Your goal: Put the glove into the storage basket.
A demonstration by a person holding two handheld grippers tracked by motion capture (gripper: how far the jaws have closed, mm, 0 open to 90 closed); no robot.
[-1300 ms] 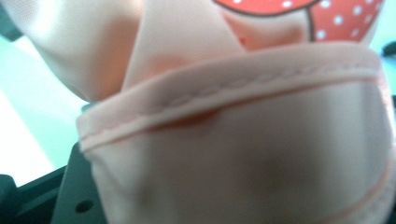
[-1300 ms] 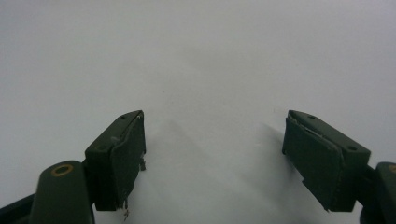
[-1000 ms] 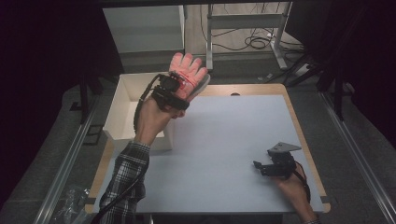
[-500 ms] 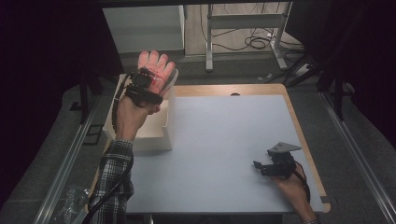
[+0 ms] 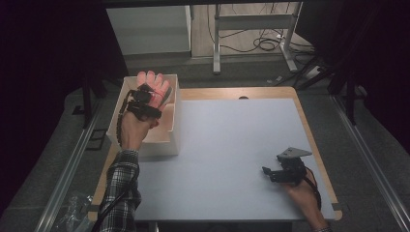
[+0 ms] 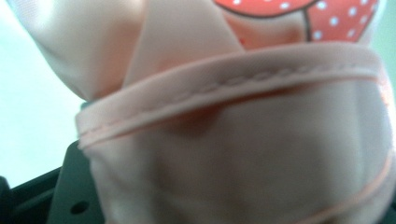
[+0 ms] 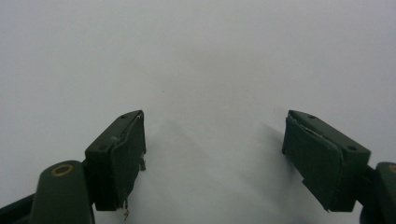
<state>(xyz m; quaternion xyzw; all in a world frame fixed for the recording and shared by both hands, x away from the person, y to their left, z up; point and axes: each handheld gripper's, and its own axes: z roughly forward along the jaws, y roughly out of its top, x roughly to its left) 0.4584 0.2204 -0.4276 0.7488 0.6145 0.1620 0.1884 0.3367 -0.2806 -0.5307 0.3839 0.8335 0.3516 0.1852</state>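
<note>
Over the last second the left gripper (image 5: pixel 153 99) carries the pink glove (image 5: pixel 153 86) from above the far edge of the table, leftward and down, until it hangs over the open white box (image 5: pixel 145 140) that sits on the table's left side. In the oldest high view the glove is level with the table's back edge, just right of the box; half a second later it is above the box's far right corner; now it sits lower, inside the outline of the box's walls. That reads as the delivery step nearly done: the glove is where it can be dropped, and what is left is the release.

The left claw is clenched on the glove. In the left gripper view the peach-pink fabric (image 6: pixel 233 116), with its stitched hem and a red patch dotted white at the top, presses right up against the camera, with the black jaw body just below it at the lower left. The pads themselves are hidden by cloth, so whether the grip has begun to loosen cannot be told. The glove's fingers stand up past the gripper, toward the far wall of the box.

The right gripper (image 5: pixel 273 172) rests low over the white table surface (image 5: pixel 232 145) near the right front corner, unmoved through all 3 high views. Its 2 jaws stand wide apart with nothing between them.
</note>
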